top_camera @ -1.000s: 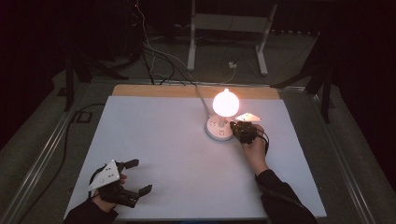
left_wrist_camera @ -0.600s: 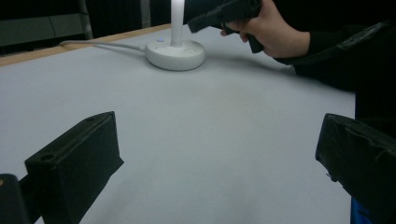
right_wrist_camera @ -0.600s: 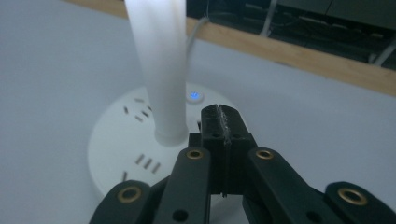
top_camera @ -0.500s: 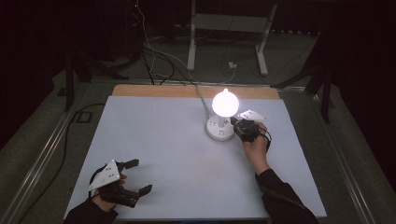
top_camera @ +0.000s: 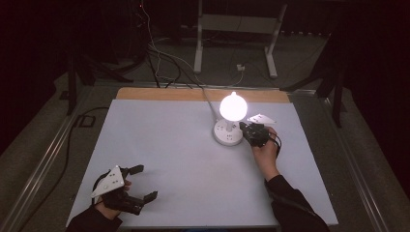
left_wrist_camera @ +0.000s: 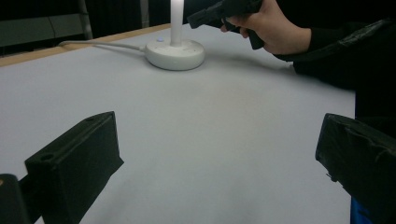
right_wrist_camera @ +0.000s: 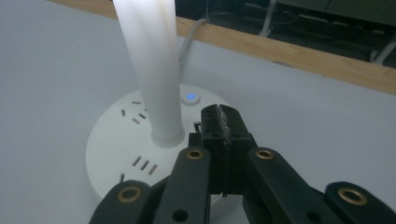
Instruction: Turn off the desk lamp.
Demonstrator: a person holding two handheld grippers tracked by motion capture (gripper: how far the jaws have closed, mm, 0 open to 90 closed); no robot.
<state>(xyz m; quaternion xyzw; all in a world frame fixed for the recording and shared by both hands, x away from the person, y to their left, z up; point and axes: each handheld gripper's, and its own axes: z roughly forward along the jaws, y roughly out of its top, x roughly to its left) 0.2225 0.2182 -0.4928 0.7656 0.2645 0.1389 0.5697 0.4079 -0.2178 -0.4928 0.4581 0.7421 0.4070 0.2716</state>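
Two tongs: right tongs (right_wrist_camera: 221,122) closed, left tongs (top_camera: 137,182) agape.

Setting: a darkened lab or recording studio. Evidence: white-covered tabletop (top_camera: 159,145) at frame centre, bundled cables (top_camera: 159,58) on the floor at upper left, metal stand legs (top_camera: 234,29) at upper centre.

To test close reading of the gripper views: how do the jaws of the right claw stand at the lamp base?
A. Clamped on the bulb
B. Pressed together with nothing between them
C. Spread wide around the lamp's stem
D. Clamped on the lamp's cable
B: in the right gripper view the right claw has its jaws pressed flat together over the round white lamp base, beside the stem and near the small blue light.
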